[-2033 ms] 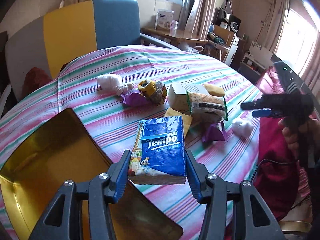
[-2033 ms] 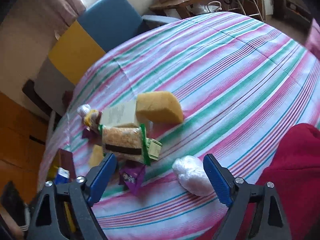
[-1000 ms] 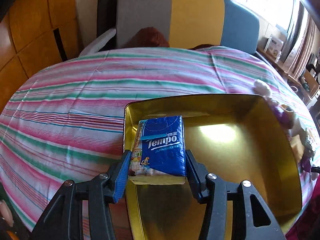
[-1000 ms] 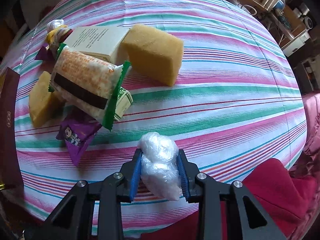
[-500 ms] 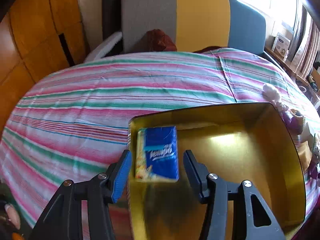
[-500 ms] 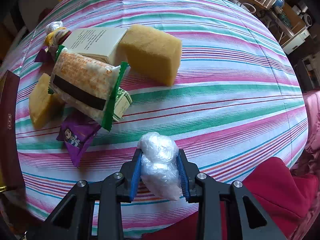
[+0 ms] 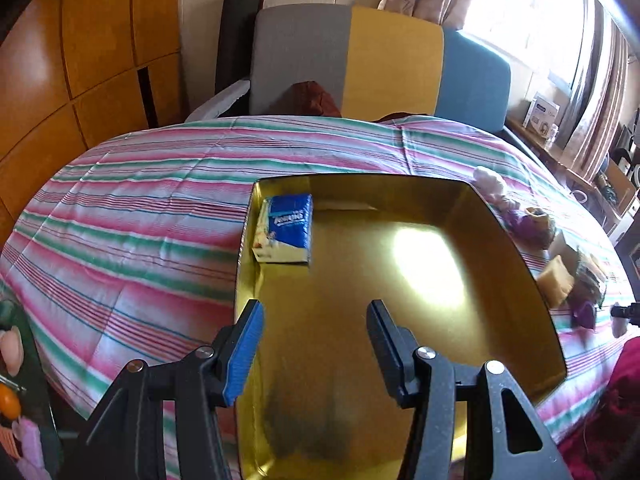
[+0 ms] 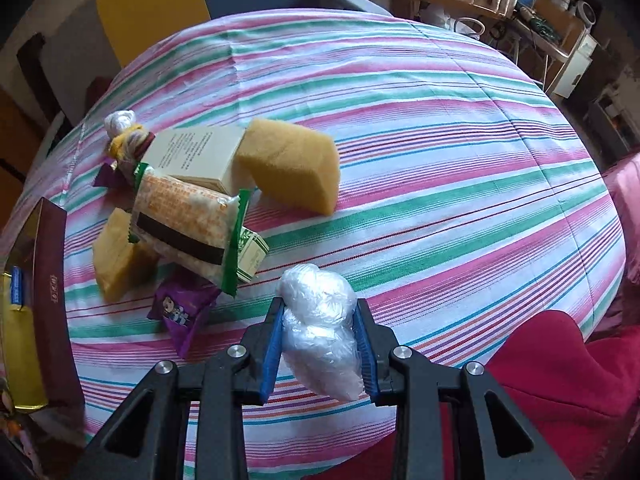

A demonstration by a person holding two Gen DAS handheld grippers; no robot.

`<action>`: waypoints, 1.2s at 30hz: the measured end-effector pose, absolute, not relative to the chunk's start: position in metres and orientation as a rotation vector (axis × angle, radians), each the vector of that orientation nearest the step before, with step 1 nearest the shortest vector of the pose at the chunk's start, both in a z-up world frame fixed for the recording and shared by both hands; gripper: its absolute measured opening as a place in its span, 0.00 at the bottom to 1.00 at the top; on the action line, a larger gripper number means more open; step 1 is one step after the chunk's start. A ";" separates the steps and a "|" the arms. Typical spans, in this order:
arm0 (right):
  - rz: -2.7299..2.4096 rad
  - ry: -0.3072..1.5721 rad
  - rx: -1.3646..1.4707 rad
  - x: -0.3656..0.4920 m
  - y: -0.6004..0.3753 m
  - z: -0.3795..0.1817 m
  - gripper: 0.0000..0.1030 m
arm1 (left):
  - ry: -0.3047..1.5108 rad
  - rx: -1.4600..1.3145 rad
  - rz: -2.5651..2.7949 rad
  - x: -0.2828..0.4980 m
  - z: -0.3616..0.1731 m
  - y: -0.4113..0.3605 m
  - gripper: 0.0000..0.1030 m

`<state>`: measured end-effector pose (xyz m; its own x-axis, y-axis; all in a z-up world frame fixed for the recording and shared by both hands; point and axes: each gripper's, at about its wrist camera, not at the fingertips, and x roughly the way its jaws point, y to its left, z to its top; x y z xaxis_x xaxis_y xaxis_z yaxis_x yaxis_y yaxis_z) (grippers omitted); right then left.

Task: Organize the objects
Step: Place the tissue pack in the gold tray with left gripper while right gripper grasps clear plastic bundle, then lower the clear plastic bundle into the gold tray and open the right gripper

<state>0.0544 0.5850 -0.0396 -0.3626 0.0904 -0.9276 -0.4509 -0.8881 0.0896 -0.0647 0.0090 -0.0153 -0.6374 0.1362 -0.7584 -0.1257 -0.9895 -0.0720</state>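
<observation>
A blue Tempo tissue pack [image 7: 286, 227] lies in the far left corner of the gold box [image 7: 516, 248]. My left gripper [image 7: 314, 338] is open and empty above the box's near part. My right gripper [image 8: 320, 344] is shut on a white crumpled plastic bag [image 8: 320, 320], held just above the striped cloth. Left of it lie a snack packet [image 8: 188, 224], a large sponge [image 8: 292, 168], a small sponge [image 8: 116, 252], a white carton [image 8: 192, 156] and a purple wrapper [image 8: 180, 308].
The gold box shows at the left edge of the right wrist view [image 8: 48, 280], with its maroon outer wall. A yarn doll [image 8: 124, 136] lies behind the carton. A red cushion [image 8: 560, 360] is at the table's near right edge. Chairs [image 7: 360, 60] stand behind the table.
My left gripper let go of the tissue pack into the box and drew back, open. My right gripper, shut on the plastic bag, has lifted it slightly.
</observation>
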 end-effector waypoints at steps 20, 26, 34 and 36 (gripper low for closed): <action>2.835 0.300 -1.511 -0.027 0.379 0.026 0.33 | -0.034 -1.243 2.698 -0.043 -0.012 0.008 0.52; 2.974 0.270 -1.648 -0.057 0.295 0.021 0.33 | -0.057 -1.266 2.700 -0.042 -0.017 -0.001 0.52; 3.002 0.368 -1.899 -0.093 0.208 -0.011 0.33 | -0.144 -1.304 2.729 -0.041 -0.022 -0.029 0.52; 2.988 0.424 -1.959 -0.103 0.188 -0.022 0.33 | -0.172 -1.313 2.748 -0.040 -0.022 -0.039 0.52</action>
<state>-0.1033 0.1880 -0.0220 -0.3350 -0.4879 -0.8060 0.2446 -0.8712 0.4257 -0.0399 -0.0394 -0.0223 -0.6258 0.1304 -0.7690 -0.0336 -0.9895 -0.1405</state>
